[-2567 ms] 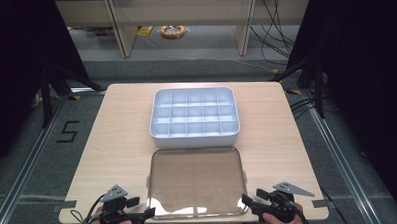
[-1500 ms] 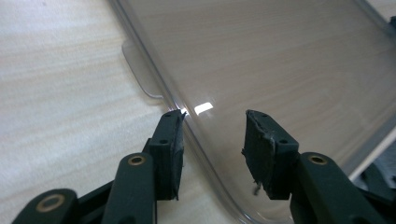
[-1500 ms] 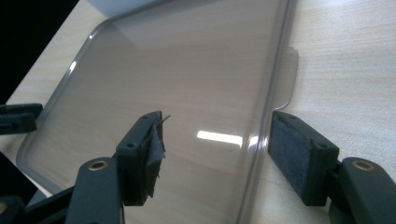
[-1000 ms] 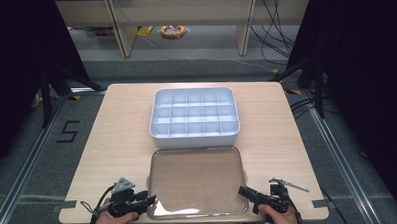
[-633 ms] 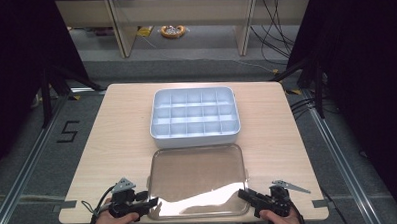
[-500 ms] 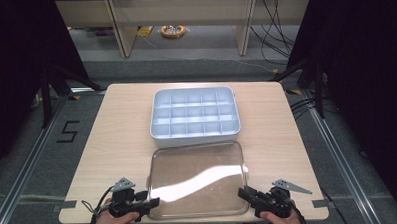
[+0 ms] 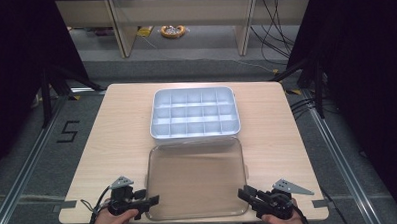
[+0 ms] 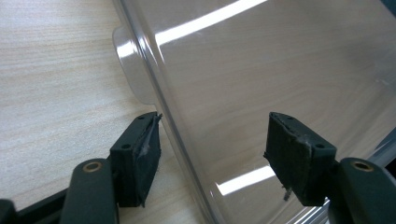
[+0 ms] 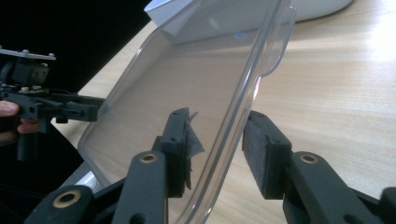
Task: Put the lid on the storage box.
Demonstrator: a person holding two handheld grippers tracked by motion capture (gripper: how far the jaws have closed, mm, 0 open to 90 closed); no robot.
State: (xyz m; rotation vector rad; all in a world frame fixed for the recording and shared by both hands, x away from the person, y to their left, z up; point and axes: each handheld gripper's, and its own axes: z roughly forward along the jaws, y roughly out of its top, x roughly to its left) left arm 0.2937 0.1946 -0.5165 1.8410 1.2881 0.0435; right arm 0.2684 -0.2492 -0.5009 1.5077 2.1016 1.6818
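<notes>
A clear plastic lid point(image 7: 196, 177) lies on the wooden table point(image 7: 117, 145) in front of a grey compartment box point(image 7: 194, 112). My left gripper point(image 7: 153, 199) is at the lid's near left corner. In the left gripper view its jaws point(image 8: 212, 140) have just been opening and now stand wide, with the lid's rim point(image 8: 187, 154) between them and untouched. My right gripper point(image 7: 242, 193) is at the near right corner. In the right gripper view its pads point(image 9: 217, 135) straddle and hold the lid's side wall point(image 9: 243, 112).
The table's front edge point(image 7: 190, 223) runs just under both hands. Bare wood lies to the left and right of the lid. The box point(image 9: 322, 7) stands just beyond the lid's far edge. The left gripper point(image 9: 100, 106) shows across the lid in the right gripper view.
The left jaws have spread off the lid's corner. The bright glare that swept across the lid has gone as it settled flat. Both hands have stayed near the front edge.
</notes>
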